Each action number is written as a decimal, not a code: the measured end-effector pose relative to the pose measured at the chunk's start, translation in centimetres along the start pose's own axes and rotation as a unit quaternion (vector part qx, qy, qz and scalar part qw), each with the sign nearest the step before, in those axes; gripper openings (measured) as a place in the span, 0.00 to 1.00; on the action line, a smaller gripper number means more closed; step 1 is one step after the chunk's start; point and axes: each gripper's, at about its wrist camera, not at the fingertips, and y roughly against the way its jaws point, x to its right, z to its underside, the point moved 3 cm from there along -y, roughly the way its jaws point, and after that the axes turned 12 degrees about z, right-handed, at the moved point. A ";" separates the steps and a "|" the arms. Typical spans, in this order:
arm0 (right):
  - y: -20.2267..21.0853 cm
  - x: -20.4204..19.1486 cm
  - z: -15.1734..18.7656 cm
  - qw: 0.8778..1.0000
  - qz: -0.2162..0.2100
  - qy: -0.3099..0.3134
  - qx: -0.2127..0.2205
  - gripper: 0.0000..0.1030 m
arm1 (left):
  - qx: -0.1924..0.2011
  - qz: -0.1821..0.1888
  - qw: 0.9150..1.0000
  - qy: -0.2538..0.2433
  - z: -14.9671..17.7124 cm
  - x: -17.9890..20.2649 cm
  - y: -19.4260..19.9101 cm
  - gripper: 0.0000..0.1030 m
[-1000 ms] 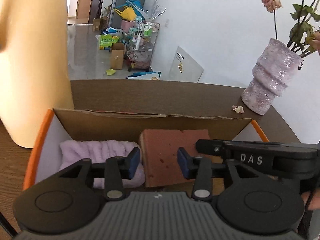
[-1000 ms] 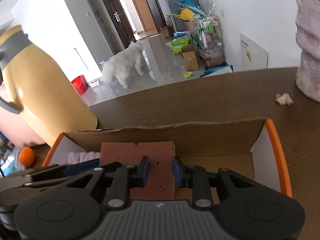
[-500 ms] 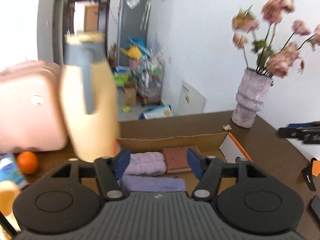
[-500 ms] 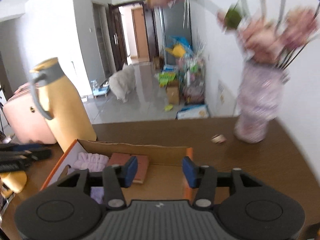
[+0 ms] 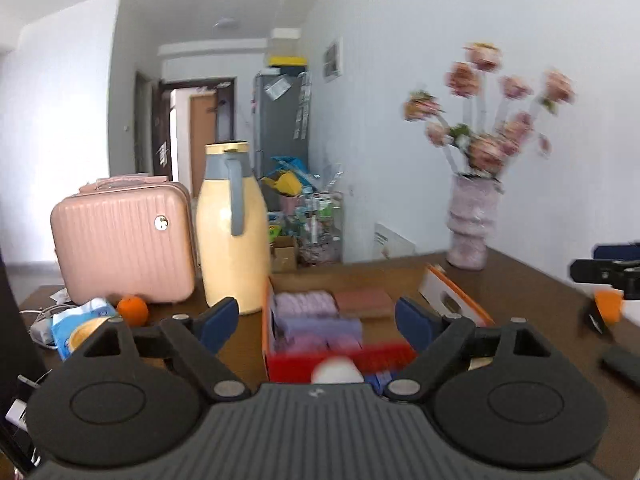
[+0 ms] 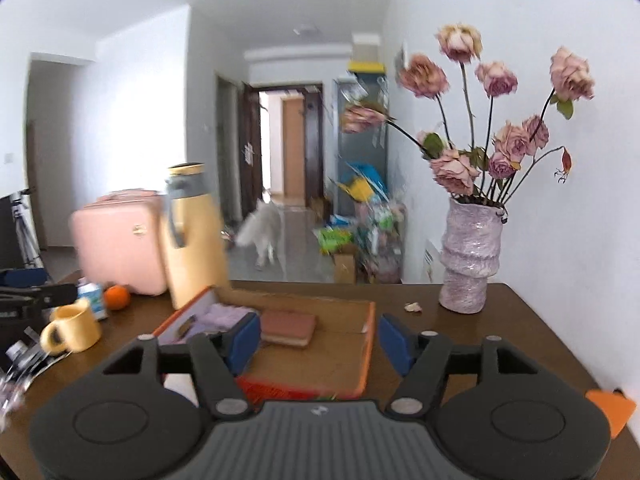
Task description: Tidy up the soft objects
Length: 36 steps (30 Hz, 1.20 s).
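Yellow jug (image 5: pixel 234 232) just left of box (image 5: pixel 267 320)

We carry two alike tools: our left black plastic two-finger gripper (image 5: pixel 316 320) and our right black plastic two-finger gripper (image 6: pixel 314 338). Each shows a ribbed grey body, round embossed discs, silver pivot screws, triangular cut-outs and dark blue finger pads (image 5: pixel 218 318).

A pink suitcase (image 5: pixel 124 246) stands beside a tall yellow flask (image 5: pixel 234 228) on a brown table (image 6: pixel 500 332), with an orange (image 5: pixel 133 310) in front, a yellow mug (image 6: pixel 74 330), and a vase (image 6: pixel 470 258) of pink roses (image 6: pixel 460 168)
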 end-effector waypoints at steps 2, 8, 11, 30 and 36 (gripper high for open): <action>3.0 -1.2 3.1 1.000 -0.005 0.015 0.016 0.72 | 0.004 0.013 1.000 -0.008 2.7 1.4 2.8 0.92; 10.2 -3.8 11.9 0.999 -0.016 0.035 0.022 0.72 | 0.030 0.034 0.998 -0.050 9.9 5.7 10.7 0.95; 12.4 -4.3 15.2 1.000 -0.014 0.018 0.008 0.72 | 0.015 0.051 0.997 -0.048 12.9 7.5 12.9 0.98; 0.7 -7.5 16.0 0.998 0.015 -0.027 -0.048 0.81 | -0.030 0.084 0.994 0.055 16.5 5.7 8.0 0.97; -7.1 -7.8 14.7 0.994 0.045 -0.054 -0.088 0.80 | -0.041 0.071 0.996 0.036 15.9 5.0 4.3 0.97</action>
